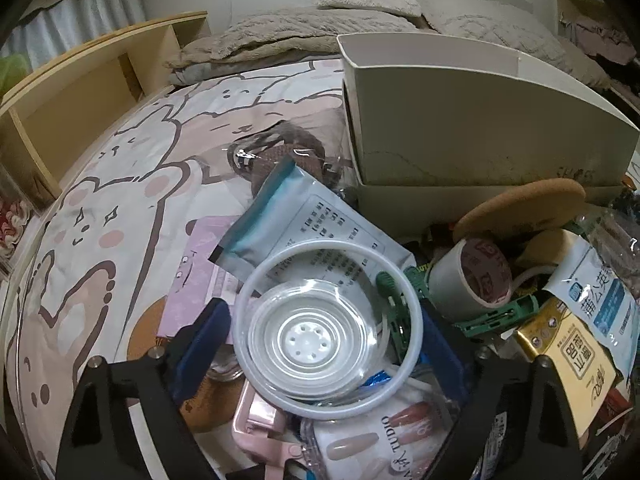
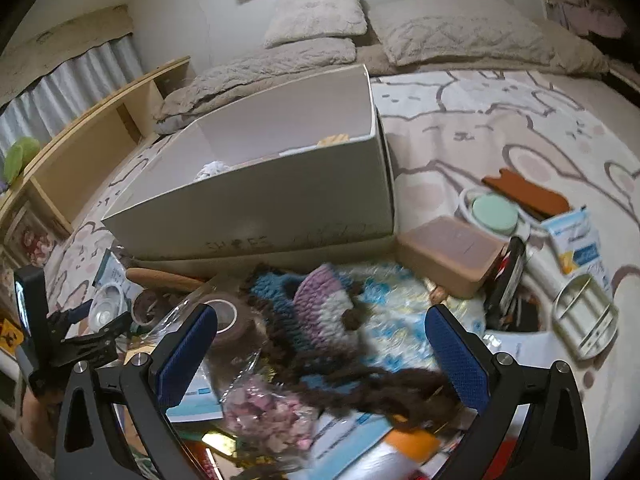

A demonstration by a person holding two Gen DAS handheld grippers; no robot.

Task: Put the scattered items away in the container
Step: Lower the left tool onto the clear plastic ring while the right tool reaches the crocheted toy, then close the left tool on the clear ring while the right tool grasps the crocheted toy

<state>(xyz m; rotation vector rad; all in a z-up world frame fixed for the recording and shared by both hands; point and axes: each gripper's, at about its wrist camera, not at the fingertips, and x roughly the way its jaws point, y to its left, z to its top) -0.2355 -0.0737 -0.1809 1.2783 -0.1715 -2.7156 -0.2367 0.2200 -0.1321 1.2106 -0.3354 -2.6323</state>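
- Left wrist view: the left gripper (image 1: 326, 344) has its blue-padded fingers (image 1: 204, 340) on either side of a clear round plastic dish (image 1: 328, 336) with a white rim; the rim's right edge meets the right pad, while the left pad looks just shy of it, so I cannot tell whether the dish is truly clamped.
- Under the dish, just beyond the fingertips, lies a blue-and-white sachet (image 1: 304, 224) with printed text, and left of it a pale pink card (image 1: 204, 276).
- Right of the right finger sit a green hair clip (image 1: 404, 300), a roll of tape (image 1: 472, 276) and, further out, a round cork coaster (image 1: 524, 208).
- Below the dish, nearer the camera, is a pack of press-on nails (image 1: 372, 440).
- Ahead and to the right of the fingers stands the white cardboard box (image 1: 480, 120), the container, resting on the cartoon-bear bedsheet (image 1: 120, 200).
- Right wrist view: the right gripper (image 2: 320, 356) has its fingers (image 2: 188, 352) wide apart with nothing pressed between them.
- Between and just beyond them lies a crocheted piece (image 2: 320, 308) in blue, purple and brown yarn, blurred.
- By the left finger are a brown tape roll (image 2: 228, 316) and a clear bag of pink bits (image 2: 268, 412).
- Beyond the right finger sits a tan lidded box (image 2: 452, 252), and past it a mint round lid (image 2: 494, 208).
- Straight ahead, the white cardboard box (image 2: 260, 200) stands open, a few small things showing inside.
- Far left, the left gripper (image 2: 102, 314) appears with the clear dish (image 2: 106, 304).
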